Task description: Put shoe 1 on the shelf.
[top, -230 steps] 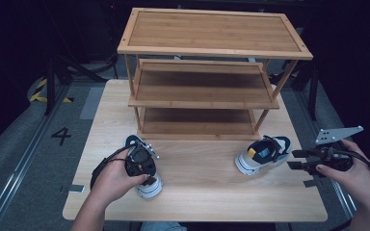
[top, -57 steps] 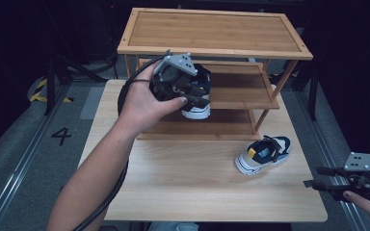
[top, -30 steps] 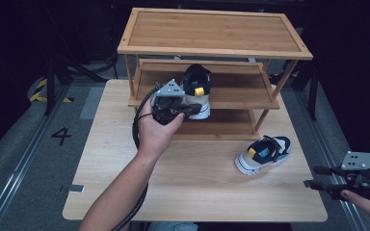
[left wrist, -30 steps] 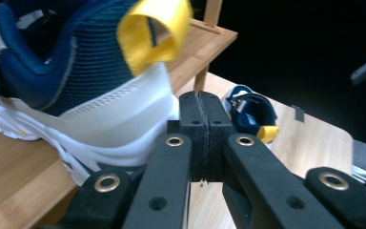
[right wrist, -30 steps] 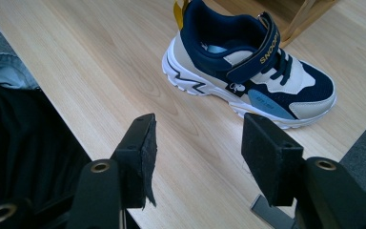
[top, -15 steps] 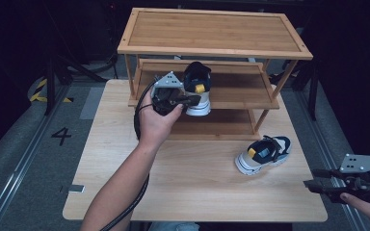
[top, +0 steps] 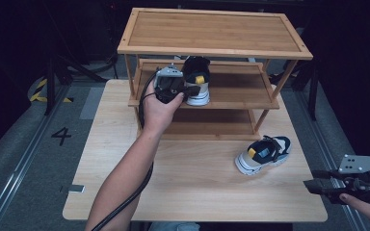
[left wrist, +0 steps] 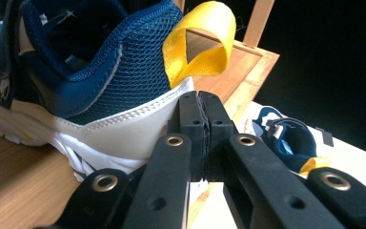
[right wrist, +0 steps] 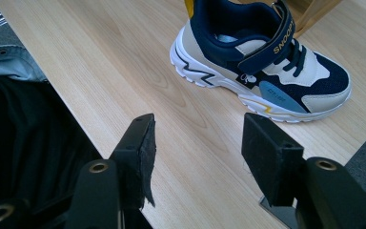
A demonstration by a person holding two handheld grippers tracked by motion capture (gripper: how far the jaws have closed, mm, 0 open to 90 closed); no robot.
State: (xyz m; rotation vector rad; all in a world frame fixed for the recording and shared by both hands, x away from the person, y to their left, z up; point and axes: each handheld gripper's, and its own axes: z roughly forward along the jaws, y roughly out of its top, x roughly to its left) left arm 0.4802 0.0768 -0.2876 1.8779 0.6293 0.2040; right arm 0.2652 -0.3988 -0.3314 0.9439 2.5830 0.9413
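A navy and white child's shoe [top: 195,84] with a yellow heel loop [left wrist: 201,42] stands on the middle shelf of a wooden rack [top: 212,29], its toe pointing to the back. My left gripper [top: 182,89] is just behind its heel. In the left gripper view this gripper [left wrist: 201,98] has its pads pressed together against the white heel, with nothing between them. The matching shoe [top: 262,155] lies on the table's right side. Near the front right corner my right gripper [top: 314,186] is held open, and its own view has it [right wrist: 198,143] empty, short of that shoe [right wrist: 262,67].
The rack has three tiers and stands at the back of the light wooden table [top: 197,192]. Its top shelf overhangs the middle one. A black cable [top: 125,204] trails from the left gripper along the forearm. Dark floor lies around the table.
The left gripper lifted the shoe from the table's front and brought it onto the middle shelf, where it has settled. The right gripper drew back to the front right corner.
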